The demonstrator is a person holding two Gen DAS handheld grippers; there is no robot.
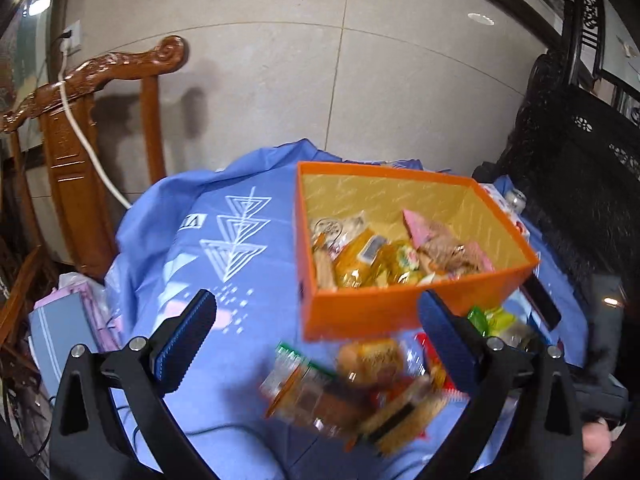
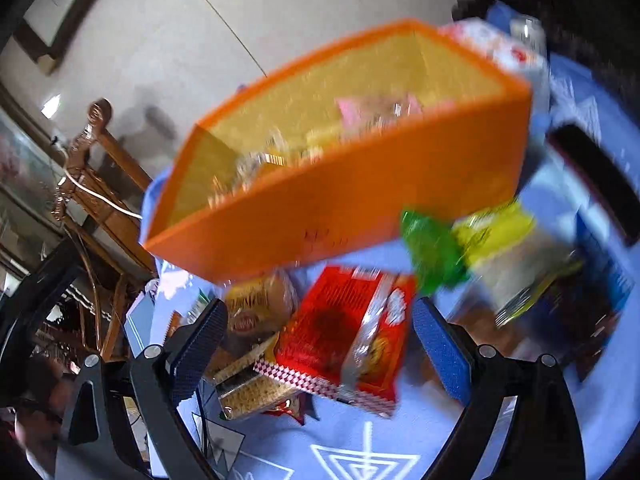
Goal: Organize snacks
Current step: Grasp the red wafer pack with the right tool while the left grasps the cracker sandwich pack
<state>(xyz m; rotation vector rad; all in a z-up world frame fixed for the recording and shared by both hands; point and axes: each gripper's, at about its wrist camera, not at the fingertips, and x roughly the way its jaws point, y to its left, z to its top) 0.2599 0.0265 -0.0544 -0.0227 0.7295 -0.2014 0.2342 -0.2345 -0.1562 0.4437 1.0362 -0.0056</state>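
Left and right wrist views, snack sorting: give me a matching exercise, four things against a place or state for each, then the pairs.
Things:
1. orange box
2. red snack pack
3. pink packet
4. left gripper

Places or states:
A. lies inside the box, leaning against its yellow lining
B. open, nothing between its blue pads
C. stands on the blue cloth, part filled with snacks
D. lies on the cloth outside the box, in front of the right gripper

Pairs: 1-C, 2-D, 3-A, 4-B
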